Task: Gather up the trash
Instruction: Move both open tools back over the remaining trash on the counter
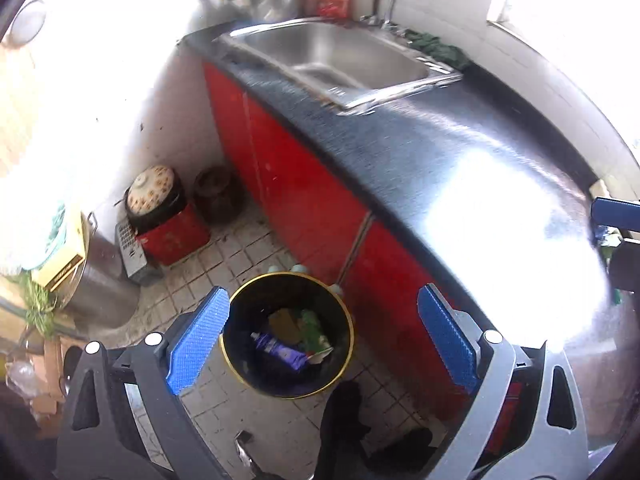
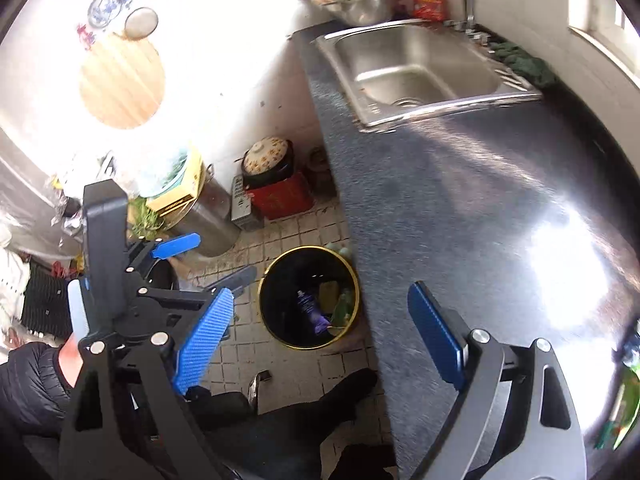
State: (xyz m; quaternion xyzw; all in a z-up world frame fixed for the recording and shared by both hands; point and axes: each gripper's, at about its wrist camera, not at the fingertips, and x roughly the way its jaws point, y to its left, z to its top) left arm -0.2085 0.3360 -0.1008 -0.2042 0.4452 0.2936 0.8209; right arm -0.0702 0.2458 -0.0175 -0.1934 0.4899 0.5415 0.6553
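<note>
A round black trash bin with a gold rim [image 1: 348,320] stands on the tiled floor against the red cabinet; it also shows in the right wrist view [image 2: 264,312]. Inside lie a purple tube [image 1: 280,350], a yellow-brown piece [image 1: 285,322] and a green wrapper [image 1: 314,330]. My left gripper [image 1: 322,340] is open and empty, directly above the bin. My right gripper [image 2: 320,332] is open and empty, above the bin and the counter edge. The left gripper also shows in the right wrist view [image 2: 202,264], left of the bin.
A dark speckled countertop [image 2: 460,208] runs to the right, with a steel sink [image 2: 420,72], a faucet, a metal bowl [image 2: 364,8] and a green cloth [image 2: 524,64]. Green packaging [image 2: 624,404] lies at the counter's right edge. Pots, a red box [image 1: 176,236] and a steel drum stand by the wall.
</note>
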